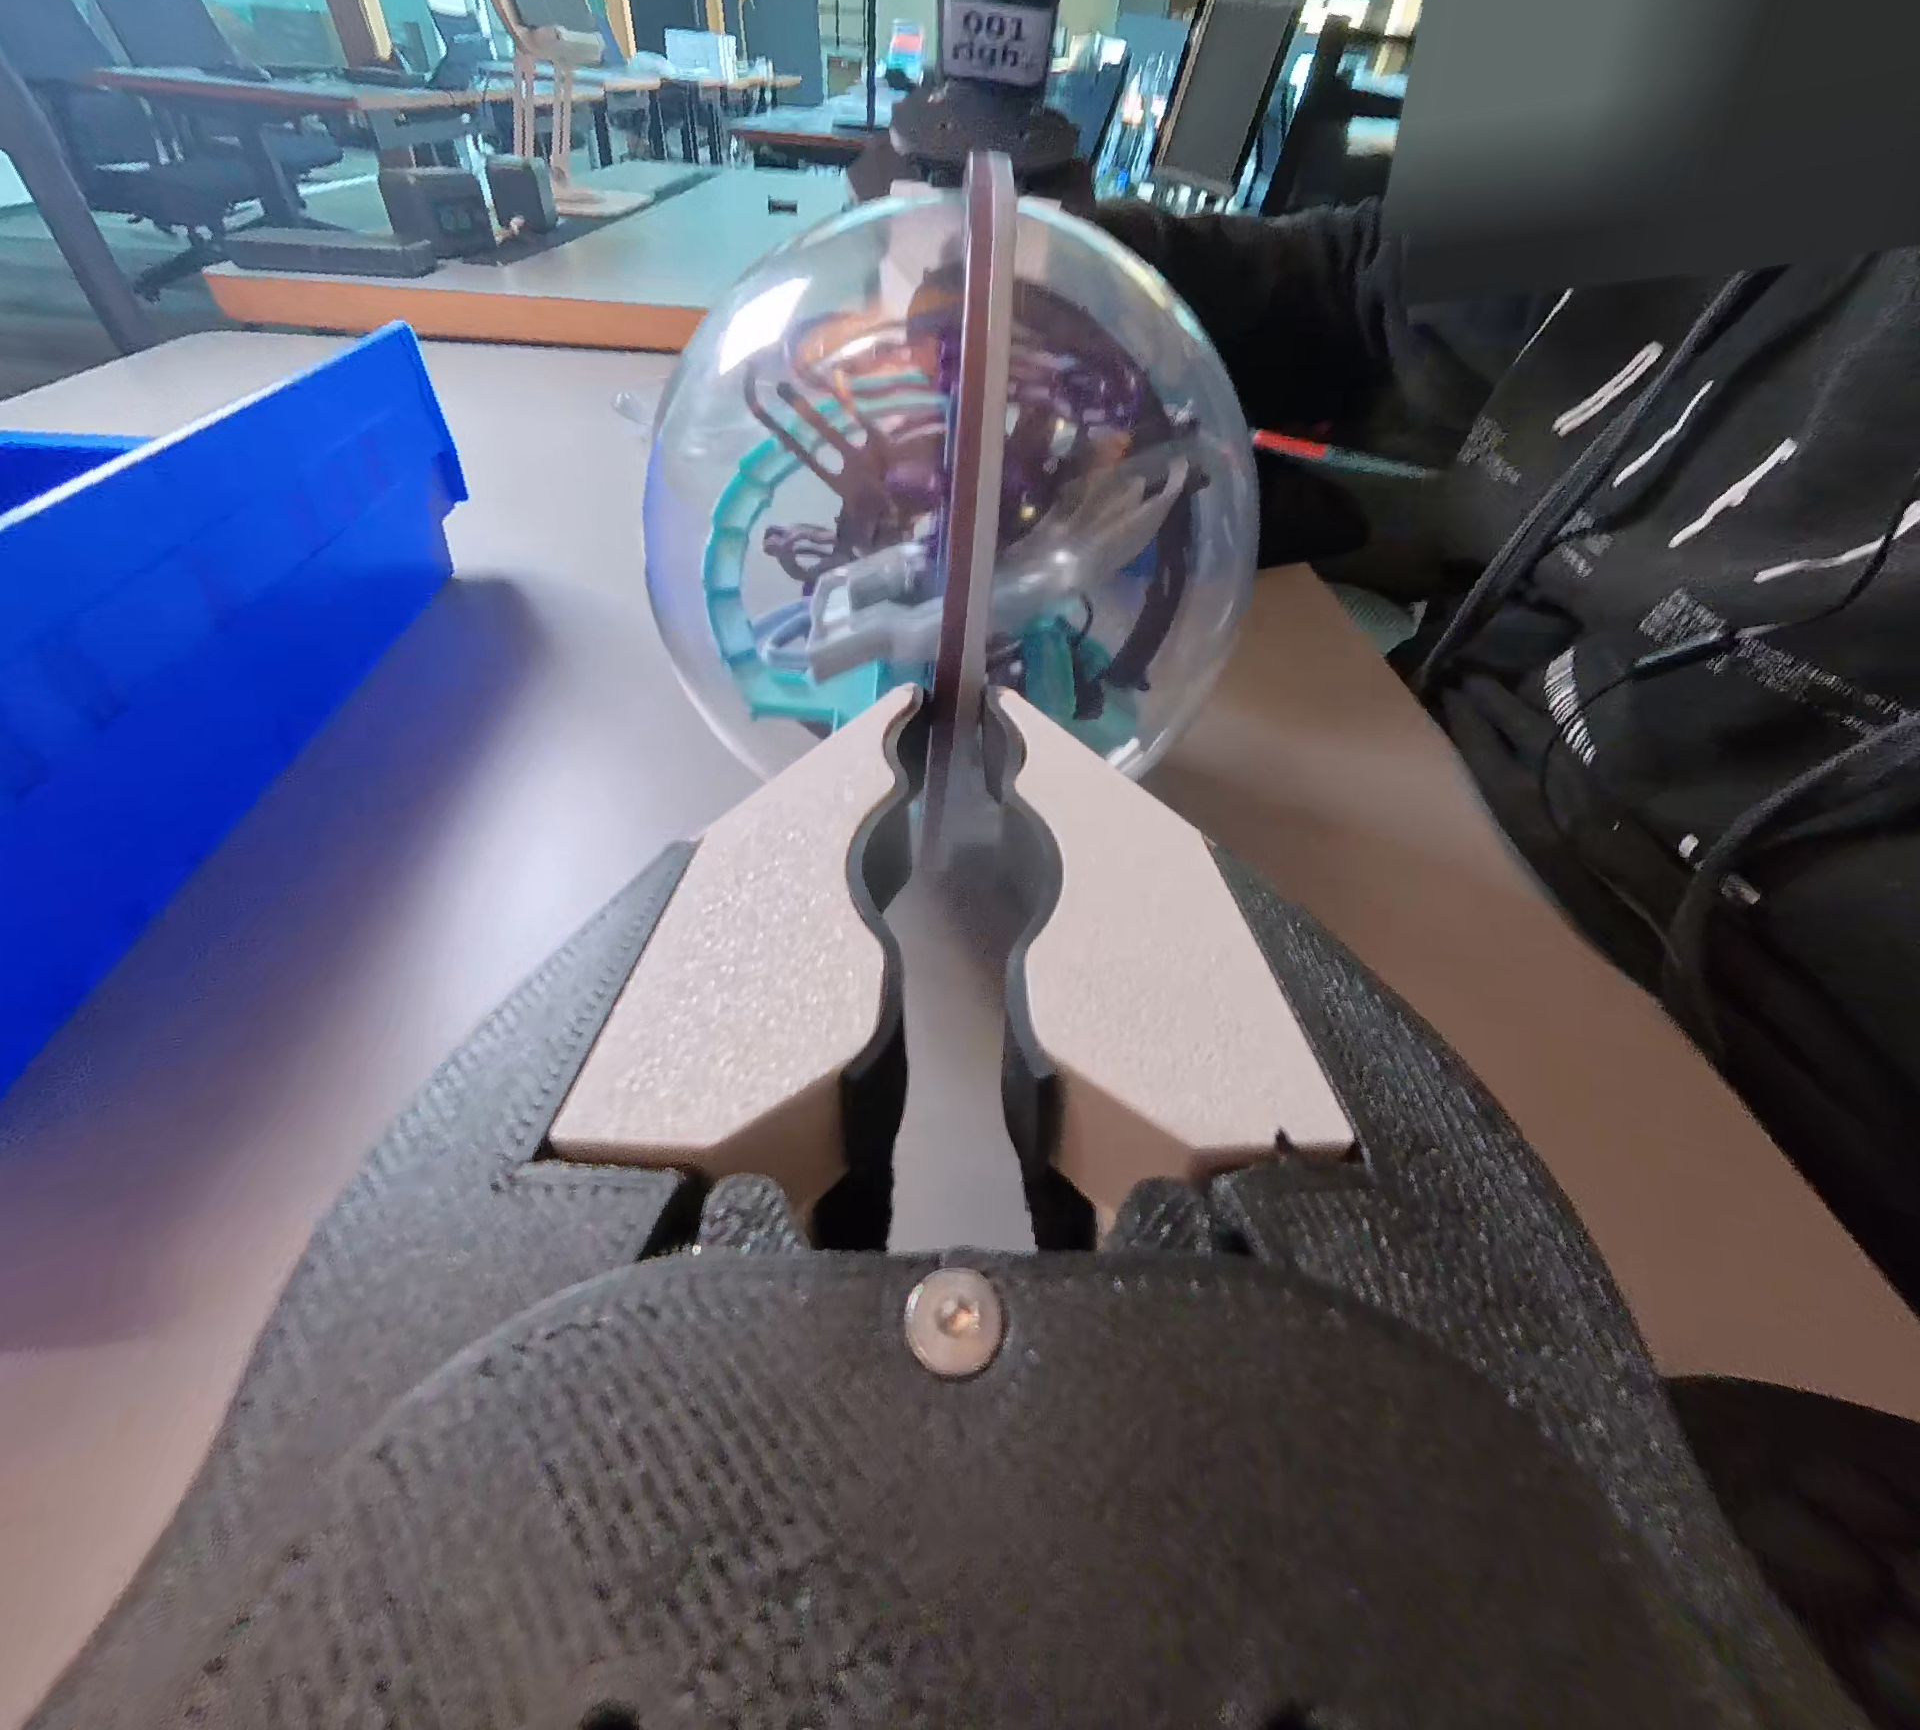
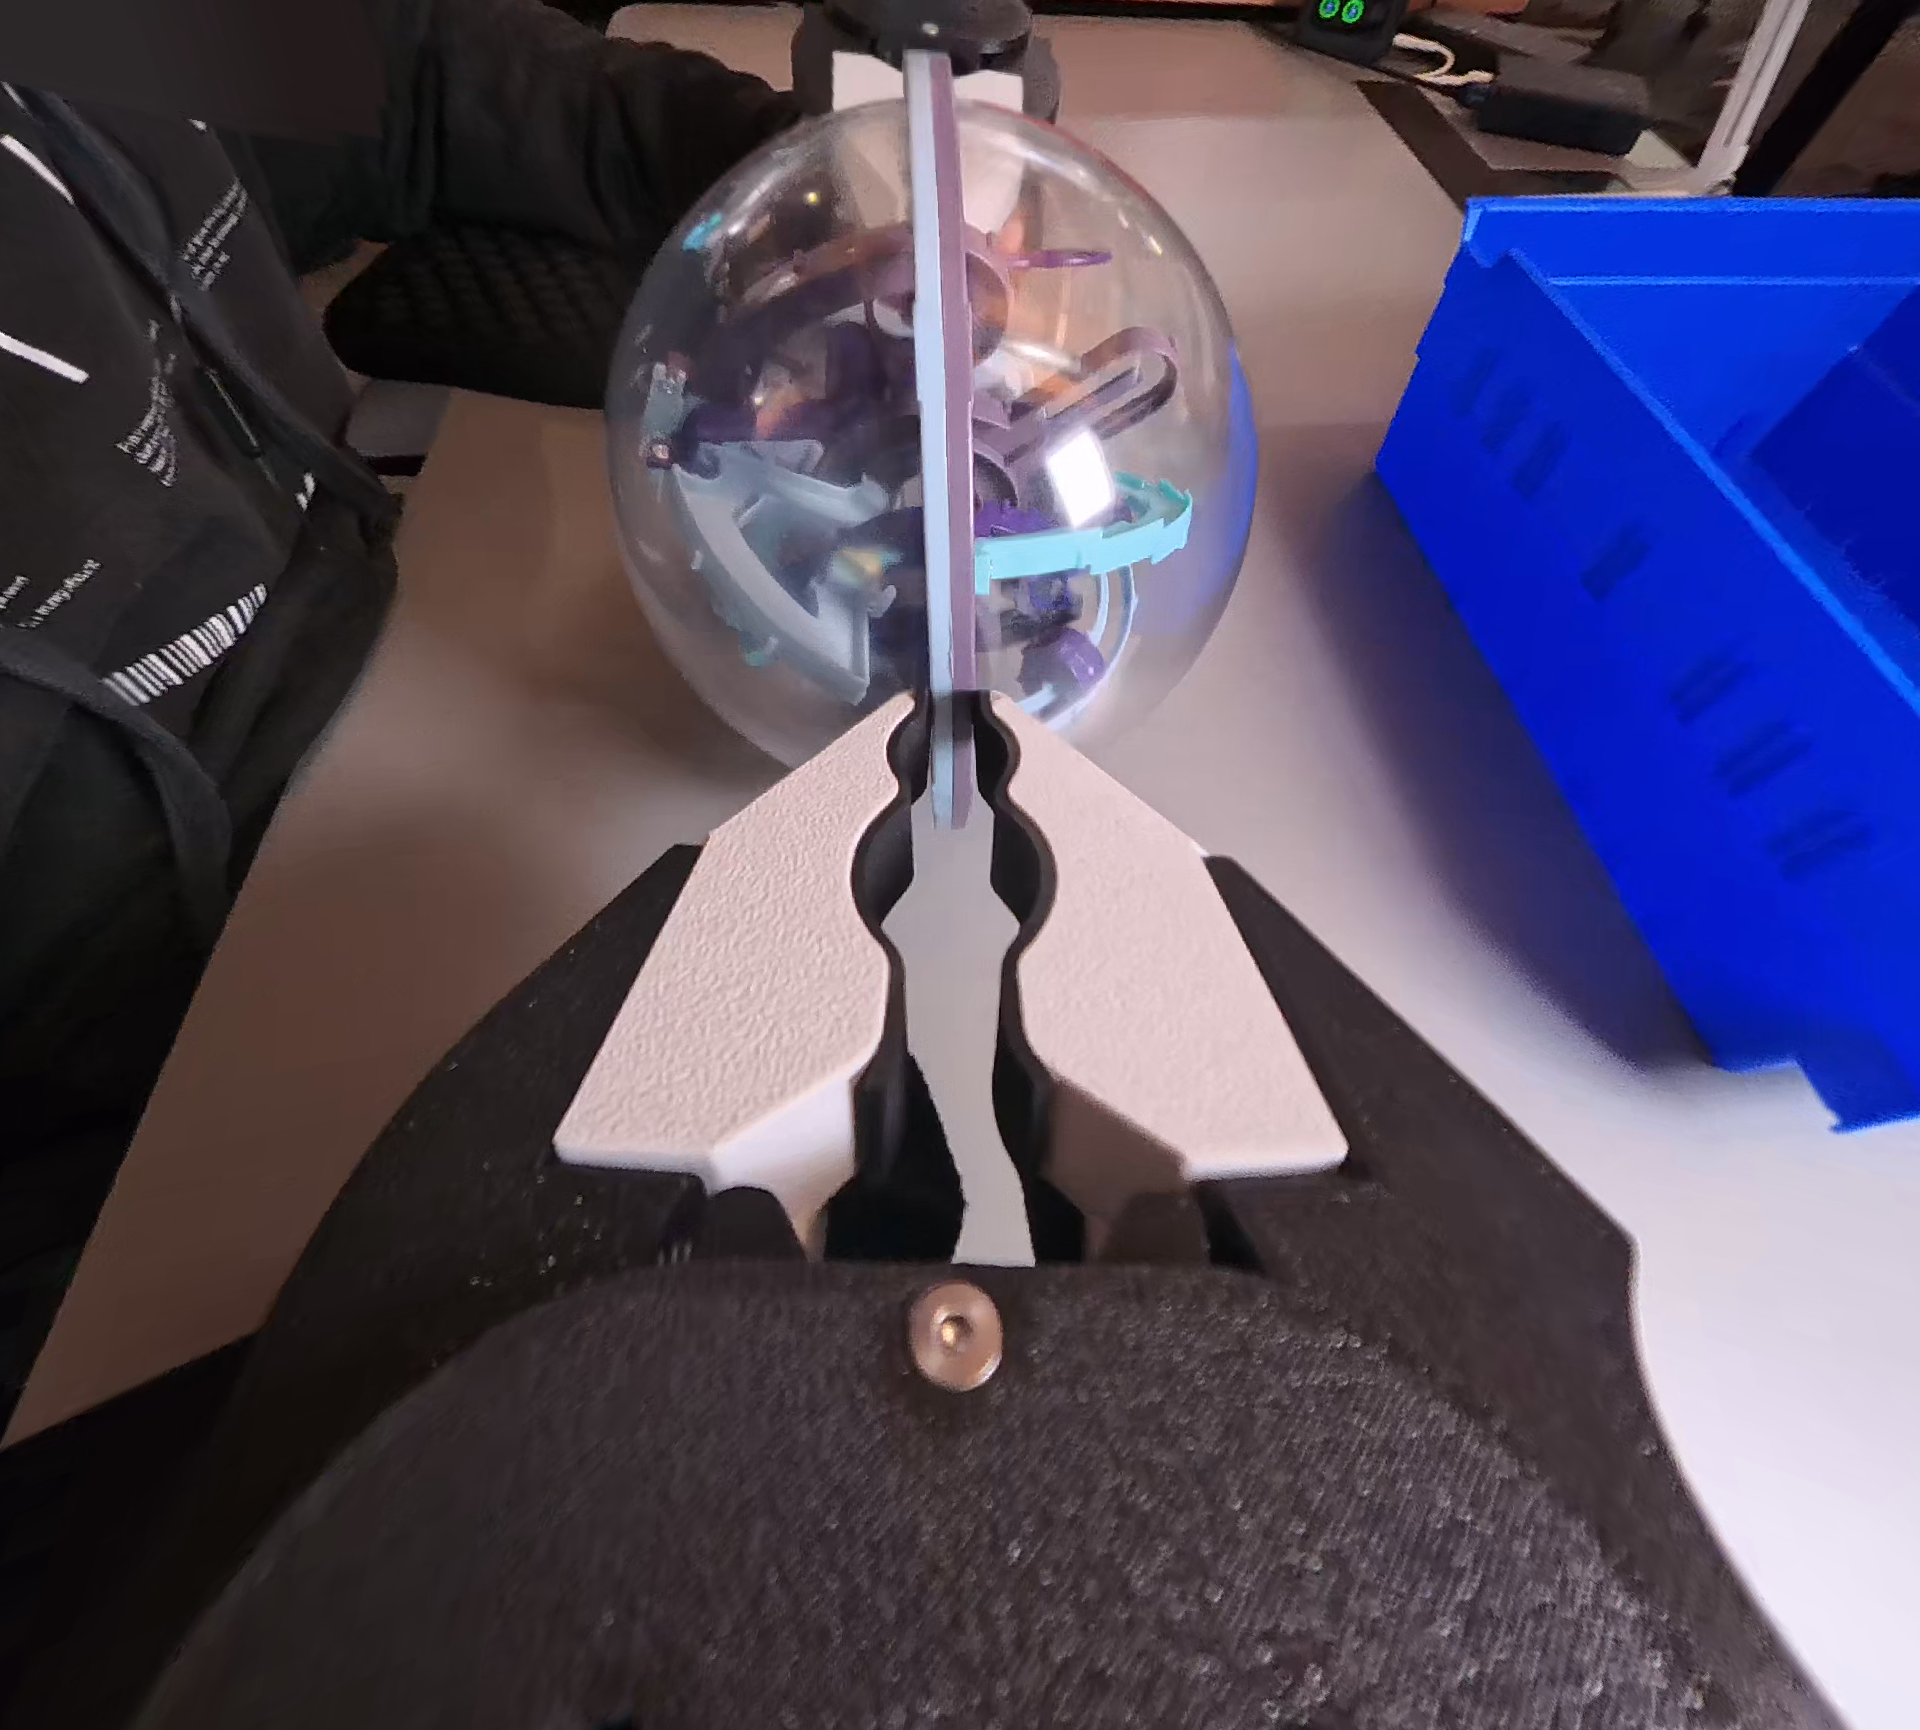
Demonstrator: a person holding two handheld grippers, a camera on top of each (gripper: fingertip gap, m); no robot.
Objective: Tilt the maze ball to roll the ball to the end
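The maze ball (image 1: 831,475) is a clear sphere with teal, purple, brown and grey tracks inside and a thin purple rim around its middle. It is held just above the table. My left gripper (image 1: 954,724) is shut on the near edge of the rim. In the right wrist view the maze ball (image 2: 790,454) shows from the opposite side, and my right gripper (image 2: 951,724) is shut on the rim there. Each gripper shows at the far side of the ball in the other's view, the right gripper (image 1: 987,153) and the left gripper (image 2: 930,33). I cannot pick out the small ball inside.
A blue bin (image 1: 187,600) stands on the table to the left of the ball, at the right in the right wrist view (image 2: 1662,641). A person in a black hoodie (image 1: 1662,641) sits close at the table edge. Desks, chairs and monitors lie behind.
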